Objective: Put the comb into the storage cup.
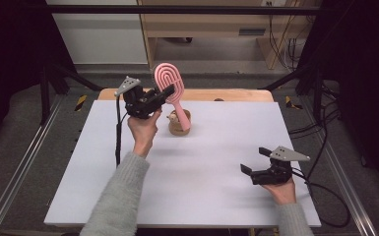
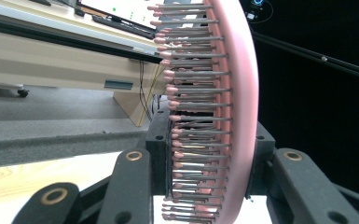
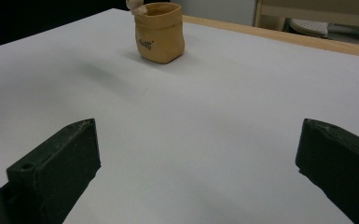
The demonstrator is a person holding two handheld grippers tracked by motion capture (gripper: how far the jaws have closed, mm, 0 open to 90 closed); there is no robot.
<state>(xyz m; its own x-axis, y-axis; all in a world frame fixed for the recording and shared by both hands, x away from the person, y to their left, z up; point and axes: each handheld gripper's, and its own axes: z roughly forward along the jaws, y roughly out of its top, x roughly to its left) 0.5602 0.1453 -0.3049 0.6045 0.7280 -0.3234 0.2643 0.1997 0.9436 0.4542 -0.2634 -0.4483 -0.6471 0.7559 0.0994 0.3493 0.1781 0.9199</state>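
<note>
While the left gripper [image 1: 166,93] is pinching the pink hairbrush [image 1: 171,84] above the brown pot [image 1: 179,123], the right gripper [image 1: 256,160] is resting spread wide.

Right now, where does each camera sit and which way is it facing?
High view: above the person's side, looking forward and down on the white table; both forearms show, the left gripper on the pink brush, the right gripper low and open.
Left gripper view: rides that gripper, looking along its jaws shut on the pink brush.
Right gripper view: low over the table, facing the tan pot past its open jaws.
Shared: high and right gripper views both show the tan pot.
</note>
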